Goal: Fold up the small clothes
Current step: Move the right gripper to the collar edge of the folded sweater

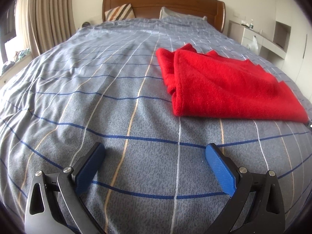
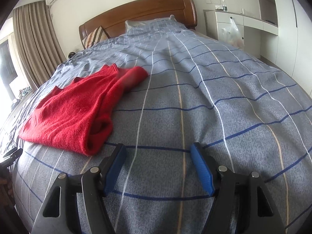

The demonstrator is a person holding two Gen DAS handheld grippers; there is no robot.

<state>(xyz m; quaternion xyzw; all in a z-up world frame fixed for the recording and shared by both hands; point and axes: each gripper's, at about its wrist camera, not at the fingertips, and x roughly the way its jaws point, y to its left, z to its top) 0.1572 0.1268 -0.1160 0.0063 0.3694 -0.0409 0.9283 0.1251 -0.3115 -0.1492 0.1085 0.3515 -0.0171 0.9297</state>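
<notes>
A red knitted sweater [image 1: 220, 83] lies folded on the grey checked bedspread [image 1: 109, 101], ahead and to the right of my left gripper [image 1: 155, 152]. The left gripper is open and empty, low over the bedspread, apart from the sweater. In the right wrist view the same sweater [image 2: 78, 113] lies ahead and to the left of my right gripper [image 2: 158, 152]. The right gripper is open and empty; its left blue pad [image 2: 115, 169] sits just short of the sweater's near folded corner.
A wooden headboard [image 1: 163, 3] with a striped cushion [image 1: 119, 12] and a pillow [image 1: 175, 13] stands at the far end. Curtains [image 1: 44, 19] and a window sill are on the left. A white desk unit [image 2: 251, 27] with a plastic bag stands on the right.
</notes>
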